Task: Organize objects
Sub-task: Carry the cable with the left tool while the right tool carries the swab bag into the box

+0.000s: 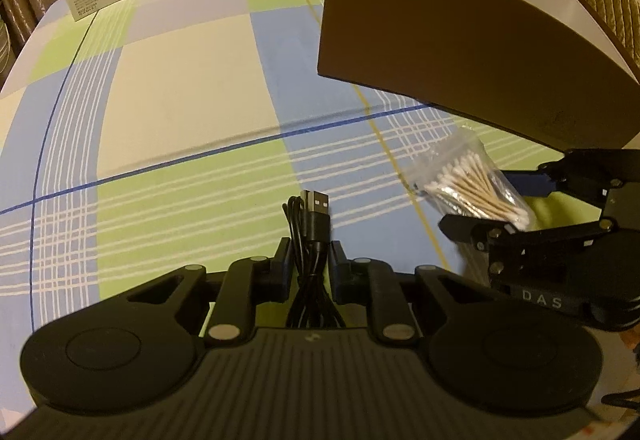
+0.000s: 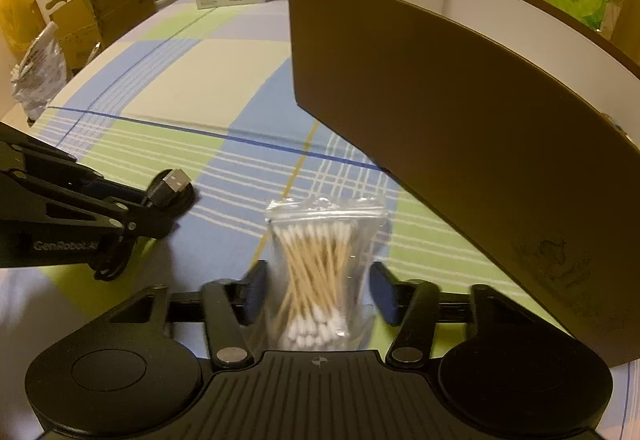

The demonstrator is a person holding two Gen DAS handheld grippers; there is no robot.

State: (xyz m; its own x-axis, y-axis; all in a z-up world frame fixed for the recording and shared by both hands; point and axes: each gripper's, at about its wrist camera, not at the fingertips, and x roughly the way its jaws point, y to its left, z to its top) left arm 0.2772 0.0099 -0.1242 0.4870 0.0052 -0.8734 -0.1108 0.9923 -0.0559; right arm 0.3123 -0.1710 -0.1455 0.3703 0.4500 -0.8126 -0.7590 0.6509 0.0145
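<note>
cable bundle [image 1: 310, 236] pinched in left fingers [image 1: 285, 254], right fingers [image 2: 256, 292] apart around cotton swab bag [image 2: 320, 264], brown box [image 2: 440, 120] beside

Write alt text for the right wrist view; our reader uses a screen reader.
The right gripper has its fingers either side of a bag of cotton swabs over a plaid cloth, beside a brown box. At left, the left gripper holds a black USB cable.
</note>
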